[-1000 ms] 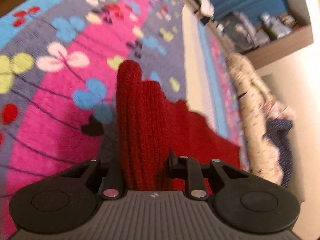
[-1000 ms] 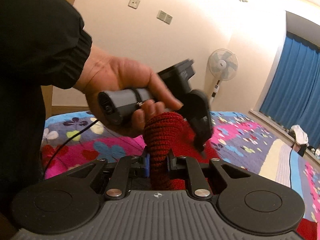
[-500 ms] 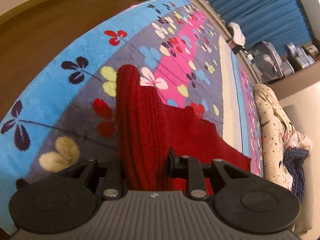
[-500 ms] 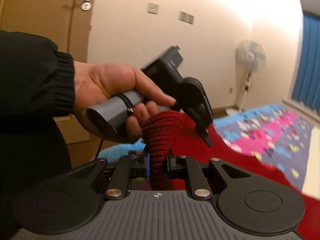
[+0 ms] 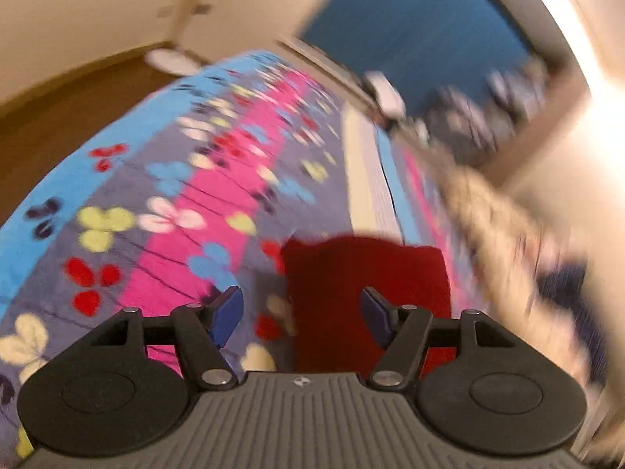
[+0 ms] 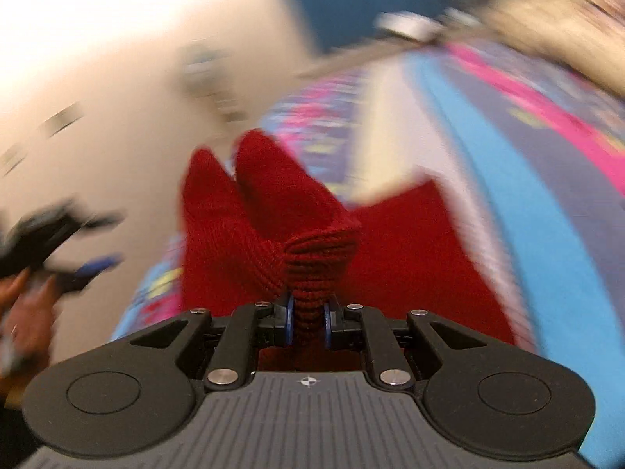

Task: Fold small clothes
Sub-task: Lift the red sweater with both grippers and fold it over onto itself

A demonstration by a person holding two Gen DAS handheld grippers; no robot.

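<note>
A red knit garment (image 5: 363,293) lies on the flowered blanket (image 5: 164,203) below and ahead of my left gripper (image 5: 300,312), which is open and empty, its blue pads apart above the cloth's left edge. My right gripper (image 6: 306,322) is shut on a bunched fold of the same red garment (image 6: 273,211), which rises in two humps ahead of it. The left gripper (image 6: 70,262) shows blurred at the far left of the right wrist view, in a hand. Both views are motion-blurred.
The colourful blanket (image 6: 527,179) covers a bed. A cream spotted pile of cloth (image 5: 504,226) with something dark blue lies along the right. Blue curtains (image 5: 410,27) and cluttered shelves stand at the far end. Wooden floor (image 5: 58,117) lies to the left.
My left gripper has opened and let go of the red garment, which now lies on the blanket. My right gripper still holds its fold and has swung round fast.
</note>
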